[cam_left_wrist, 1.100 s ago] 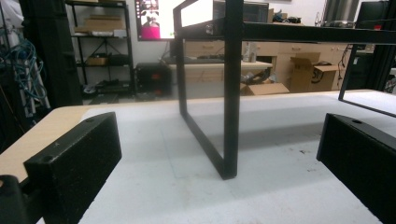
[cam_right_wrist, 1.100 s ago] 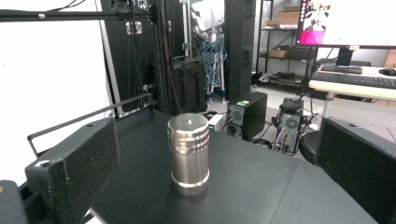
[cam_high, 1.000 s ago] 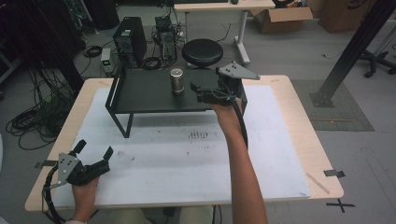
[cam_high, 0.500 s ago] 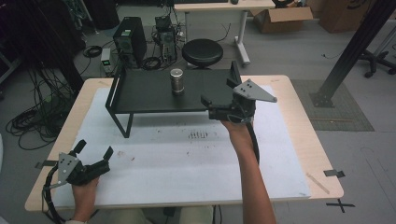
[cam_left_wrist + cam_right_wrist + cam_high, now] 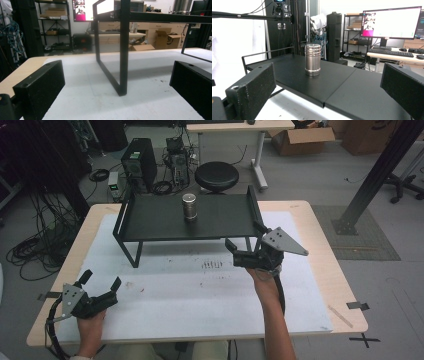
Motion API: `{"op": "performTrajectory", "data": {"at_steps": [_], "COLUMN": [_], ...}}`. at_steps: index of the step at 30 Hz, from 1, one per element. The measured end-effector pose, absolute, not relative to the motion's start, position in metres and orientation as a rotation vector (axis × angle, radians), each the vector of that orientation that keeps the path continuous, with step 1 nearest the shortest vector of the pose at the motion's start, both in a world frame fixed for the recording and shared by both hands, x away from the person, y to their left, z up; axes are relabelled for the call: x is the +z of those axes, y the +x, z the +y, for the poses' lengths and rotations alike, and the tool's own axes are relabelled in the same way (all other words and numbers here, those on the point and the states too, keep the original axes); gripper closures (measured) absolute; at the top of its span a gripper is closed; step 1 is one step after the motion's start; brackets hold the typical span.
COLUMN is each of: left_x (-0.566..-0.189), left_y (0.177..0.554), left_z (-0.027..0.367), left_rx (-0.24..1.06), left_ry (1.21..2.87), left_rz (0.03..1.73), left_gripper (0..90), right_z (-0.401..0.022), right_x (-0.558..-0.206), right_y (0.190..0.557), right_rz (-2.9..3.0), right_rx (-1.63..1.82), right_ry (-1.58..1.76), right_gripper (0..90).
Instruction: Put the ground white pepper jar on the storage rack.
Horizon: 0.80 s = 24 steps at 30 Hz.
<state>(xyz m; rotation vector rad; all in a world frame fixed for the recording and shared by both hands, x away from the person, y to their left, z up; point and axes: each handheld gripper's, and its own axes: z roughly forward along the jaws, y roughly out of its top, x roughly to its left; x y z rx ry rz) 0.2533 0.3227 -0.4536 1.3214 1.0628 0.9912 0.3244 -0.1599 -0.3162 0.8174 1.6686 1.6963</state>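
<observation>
Steel canister (image 5: 189, 206) stands upright on the black shelf rack (image 5: 150, 217) in the high view, near the rack's back edge at its middle, while the right gripper (image 5: 247, 254) hovers off the rack's front right corner with jaws wide and empty, and the left gripper (image 5: 100, 289) rests well apart near the bench's (image 5: 320, 235) front left, jaws also wide. Left gripper view: spread jaws face a rack leg. Right gripper view: the canister (image 5: 312, 59) stands on the rack top between the wide jaws, farther off

Steel can (image 5: 189, 206) on blk shelf (image 5: 150, 217) (upright)
</observation>
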Motion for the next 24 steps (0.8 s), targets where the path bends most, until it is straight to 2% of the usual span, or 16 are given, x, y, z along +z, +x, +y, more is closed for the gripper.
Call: {"op": "performTrajectory", "data": {"at_steps": [24], "left_x": [-0.454], "left_y": [0.254], "left_z": [0.322], "left_rx": [0.991], "left_ry": [1.328], "left_rz": [1.063], "left_gripper": [0.2], "right_z": [-0.187], "right_x": [-0.398], "right_y": [0.291], "right_rz": [1.585], "right_rx": [1.657], "right_ry": [0.917], "right_gripper": [0.0]}}
